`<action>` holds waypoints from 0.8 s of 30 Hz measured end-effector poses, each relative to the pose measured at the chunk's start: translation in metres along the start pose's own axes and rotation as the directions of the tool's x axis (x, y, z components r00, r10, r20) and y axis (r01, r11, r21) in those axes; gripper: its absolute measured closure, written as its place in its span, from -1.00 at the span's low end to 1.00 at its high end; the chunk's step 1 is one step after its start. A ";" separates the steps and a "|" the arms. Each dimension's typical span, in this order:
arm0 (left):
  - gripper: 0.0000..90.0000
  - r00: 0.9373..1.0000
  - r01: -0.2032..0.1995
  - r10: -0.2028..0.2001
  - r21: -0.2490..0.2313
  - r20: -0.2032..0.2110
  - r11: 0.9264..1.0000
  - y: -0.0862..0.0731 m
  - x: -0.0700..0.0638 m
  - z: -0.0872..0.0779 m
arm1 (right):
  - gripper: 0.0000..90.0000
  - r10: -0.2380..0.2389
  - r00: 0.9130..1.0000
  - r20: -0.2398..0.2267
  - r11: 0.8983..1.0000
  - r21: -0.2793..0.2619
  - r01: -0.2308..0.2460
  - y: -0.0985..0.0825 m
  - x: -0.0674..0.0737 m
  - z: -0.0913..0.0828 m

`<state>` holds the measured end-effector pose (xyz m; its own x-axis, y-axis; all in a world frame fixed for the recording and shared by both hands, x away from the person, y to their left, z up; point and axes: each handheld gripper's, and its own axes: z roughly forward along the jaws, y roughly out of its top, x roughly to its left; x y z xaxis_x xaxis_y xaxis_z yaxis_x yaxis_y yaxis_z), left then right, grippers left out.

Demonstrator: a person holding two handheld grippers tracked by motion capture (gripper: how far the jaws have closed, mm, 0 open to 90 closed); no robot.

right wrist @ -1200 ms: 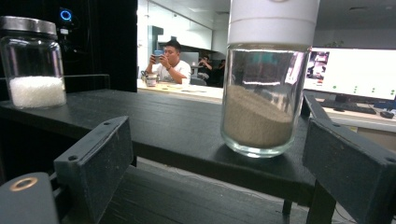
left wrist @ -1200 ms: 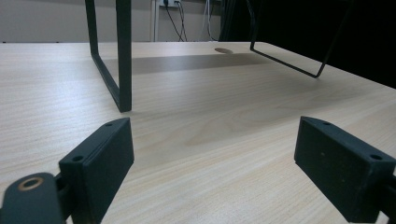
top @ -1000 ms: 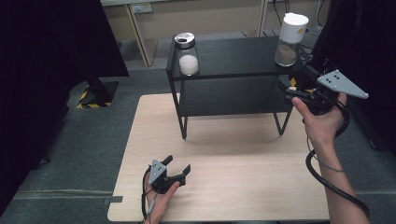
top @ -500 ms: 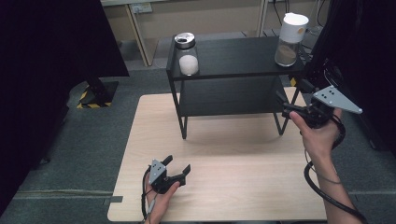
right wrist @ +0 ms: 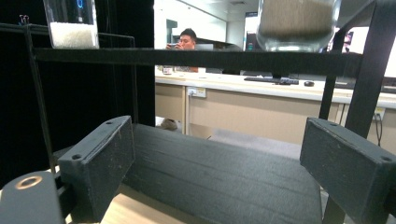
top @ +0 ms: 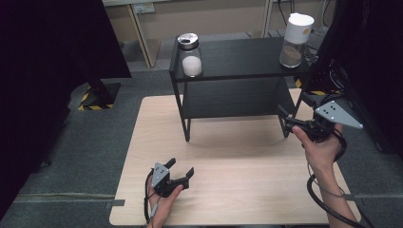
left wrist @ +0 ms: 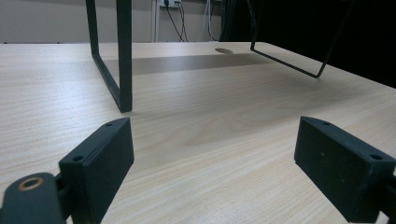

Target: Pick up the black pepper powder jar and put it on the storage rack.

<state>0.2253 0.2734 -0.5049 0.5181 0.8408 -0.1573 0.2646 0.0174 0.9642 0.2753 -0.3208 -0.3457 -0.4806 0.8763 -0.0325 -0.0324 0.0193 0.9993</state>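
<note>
Grey carpet floor (top: 95,142); black curtains (top: 47,47); beige cabinets (top: 214,16)

Two jars (top: 192,55) (top: 295,40) on one black shelf rack (top: 237,57), one wooden table (top: 228,180), two hand-held grippers (top: 179,172) (top: 293,110).

Light wooden surface (top: 237,156), pale grain, set on a grey carpeted floor (top: 95,142). Standing on its far half: a black two-tier metal shelf (top: 237,52), legs resting directly on the wood. On the top tier, far left: a glass jar (top: 191,56) with a metal lid, holding something white. Far right on the same tier: a tall container (top: 295,40) with a white lid and brownish contents. Lower tier bare and dark.
</note>
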 end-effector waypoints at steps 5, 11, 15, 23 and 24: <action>-0.75 1.000 0.001 -0.001 -0.001 0.000 1.000 0.000 0.000 0.000 | -0.77 0.009 1.000 -0.004 1.000 0.018 -0.009 -0.008 0.000 0.000; -0.75 1.000 0.001 -0.001 -0.001 0.000 1.000 0.000 0.000 0.000 | -0.77 0.020 1.000 -0.008 0.999 0.041 -0.020 -0.017 0.001 0.000; -0.75 1.000 0.000 0.000 -0.001 -0.001 1.000 0.000 0.000 0.000 | -0.77 0.025 1.000 -0.007 0.998 0.055 -0.024 -0.023 0.001 -0.001; -0.75 1.000 0.000 0.000 0.000 -0.002 1.000 0.000 0.000 0.000 | -0.77 0.031 0.999 -0.012 0.994 0.108 -0.030 -0.039 0.001 -0.006; -0.75 1.000 -0.001 0.001 0.000 -0.002 1.000 0.000 0.000 0.000 | -0.77 0.035 0.999 -0.012 0.993 0.115 -0.033 -0.041 0.001 -0.006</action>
<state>0.2251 0.2731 -0.5049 0.5166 0.8419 -0.1563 0.2640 0.0171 0.9644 0.2708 -0.3239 -0.3869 -0.4922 0.8705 0.0019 0.0848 0.0457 0.9953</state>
